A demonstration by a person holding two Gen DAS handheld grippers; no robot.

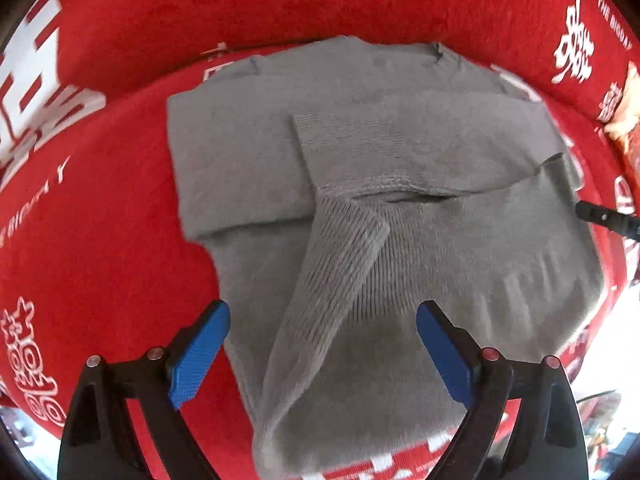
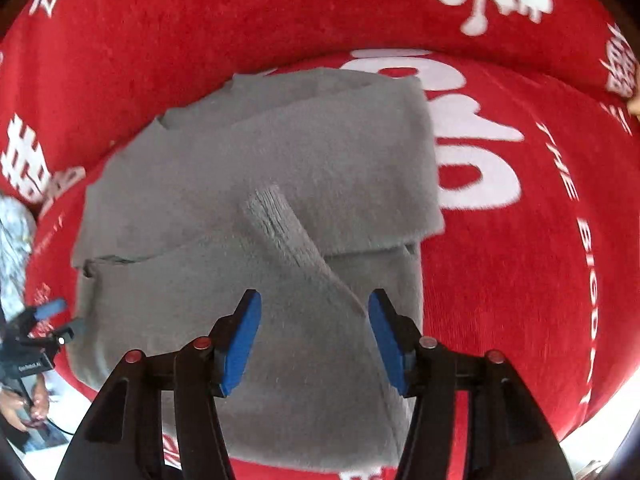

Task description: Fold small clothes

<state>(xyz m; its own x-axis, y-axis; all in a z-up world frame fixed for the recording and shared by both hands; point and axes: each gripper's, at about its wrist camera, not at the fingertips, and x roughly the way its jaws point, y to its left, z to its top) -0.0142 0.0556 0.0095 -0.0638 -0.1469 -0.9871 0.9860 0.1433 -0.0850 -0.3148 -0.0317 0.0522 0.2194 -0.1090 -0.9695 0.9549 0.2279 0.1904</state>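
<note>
On the red cloth (image 1: 120, 208) with white lettering, which covers the whole surface in both wrist views, lies a grey knitted sweater (image 1: 248, 152). It sits in the middle of the cloth, partly folded: both sleeves are brought in across the body, and the ribbed cuff (image 1: 344, 240) of one crosses diagonally over the front. In the right wrist view the same garment (image 2: 224, 168) shows one sleeve laid over the other, its ribbed cuff (image 2: 272, 208) pointing up and away from the camera.

The left gripper (image 1: 323, 354) hangs above the lower part of the sweater with its blue fingers (image 1: 200, 356) wide apart and nothing between them. The right gripper (image 2: 314, 340) hovers over the lower middle of the sweater, its fingers (image 2: 240, 344) also apart, less widely, and clear of the knit. Neither holds anything.

As I read it, the sleeve folds are done and both grippers have let go, so the step in hand is the pause between folds. What remains is probably to bring the hem end over toward the collar, halving the body. That calls for each gripper to come down at one lower corner, pinch through all layers, then lift and carry together so the crossed sleeves stay trapped inside. The loose diagonal cuff looks likely to slip out if the lift is uneven.
</note>
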